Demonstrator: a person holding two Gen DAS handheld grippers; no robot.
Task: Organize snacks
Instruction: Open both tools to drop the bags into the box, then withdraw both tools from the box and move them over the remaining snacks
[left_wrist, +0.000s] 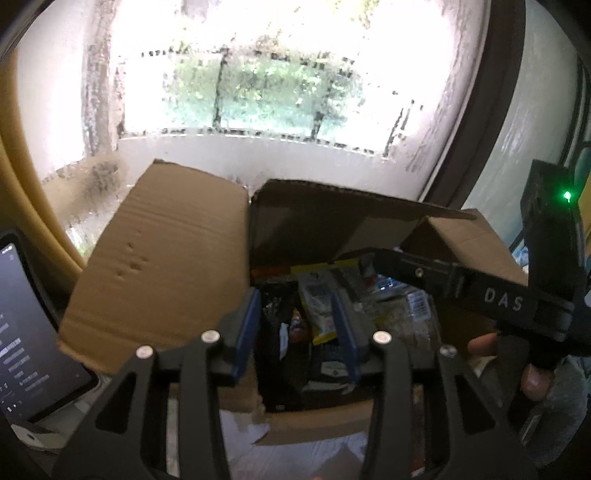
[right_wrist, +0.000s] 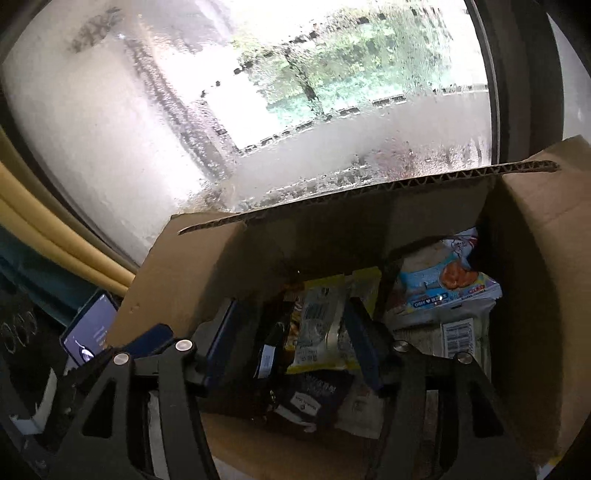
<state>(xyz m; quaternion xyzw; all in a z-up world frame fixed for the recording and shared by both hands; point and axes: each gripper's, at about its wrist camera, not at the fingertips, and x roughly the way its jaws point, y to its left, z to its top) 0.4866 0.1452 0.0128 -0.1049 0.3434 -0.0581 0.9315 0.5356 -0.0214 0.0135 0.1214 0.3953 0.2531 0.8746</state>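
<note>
I read "DAS" in white letters on the right gripper (left_wrist: 373, 254). The words on the snack bags are too blurry for me.

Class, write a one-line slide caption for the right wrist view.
Open right gripper above snack packets in an open cardboard box by a misted window.

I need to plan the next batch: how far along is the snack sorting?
Done: several packets already lie in the cardboard box, among them a yellow packet, a dark packet and a blue-and-white packet. In hand: nothing; the left gripper and right gripper both hover open over the box with no packet clamped. Left: unclear, since no snacks show outside the box in these views.
</note>
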